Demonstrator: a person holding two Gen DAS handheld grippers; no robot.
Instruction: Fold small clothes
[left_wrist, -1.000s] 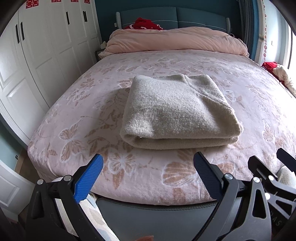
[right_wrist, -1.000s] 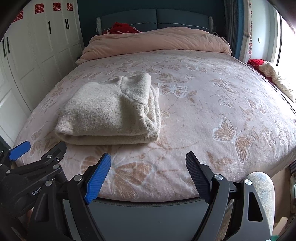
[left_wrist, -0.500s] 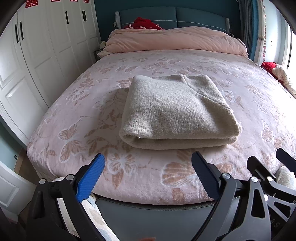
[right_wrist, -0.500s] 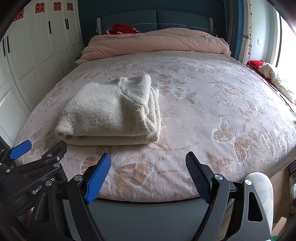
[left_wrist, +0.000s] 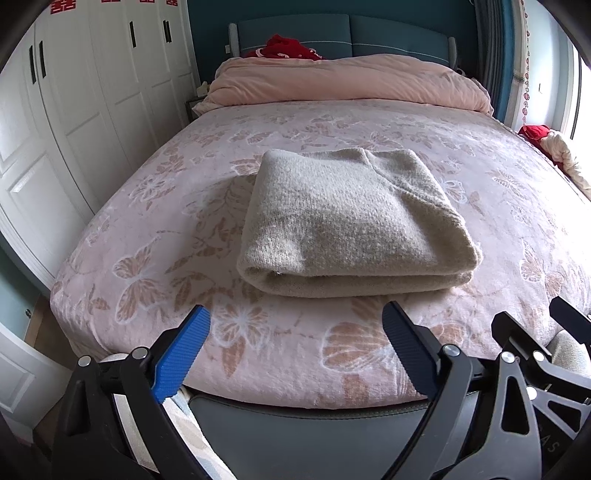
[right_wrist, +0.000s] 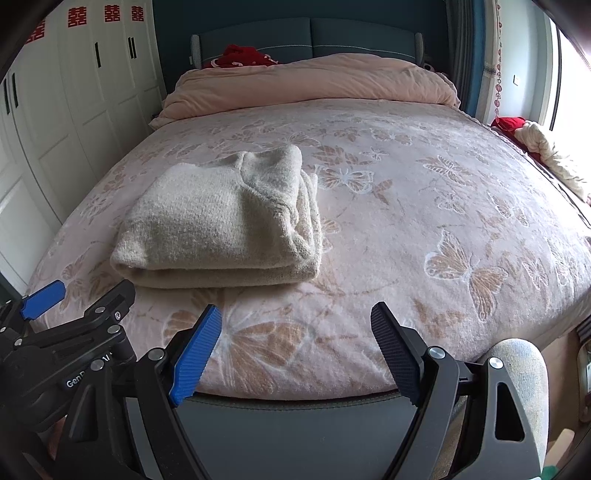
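A wide bed with a pink butterfly-patterned plush cover (left_wrist: 155, 229) fills both views, its near edge running just beyond both tools. To the left a white panelled wardrobe (left_wrist: 74, 122) stands close beside the bed, leaving only a narrow strip of floor. At the head lies a rolled pale pink duvet (left_wrist: 343, 81) against a teal padded headboard (left_wrist: 369, 33). On the right side of the cover a large stretch is bare, reaching to the far edge where a cream and red heap of cloth (right_wrist: 543, 147) lies.

The folded beige knitted sweater (left_wrist: 351, 218) rests on the cover near the foot of the bed, left of centre, in a thick, neat rectangle with its rounded fold facing the tools and stacked layers showing at its right side.

The left gripper (left_wrist: 295, 347) hangs short of the sweater, jaws spread wide with nothing between them. The right gripper (right_wrist: 295, 343) is likewise spread and empty, over bare cover to the sweater's right.
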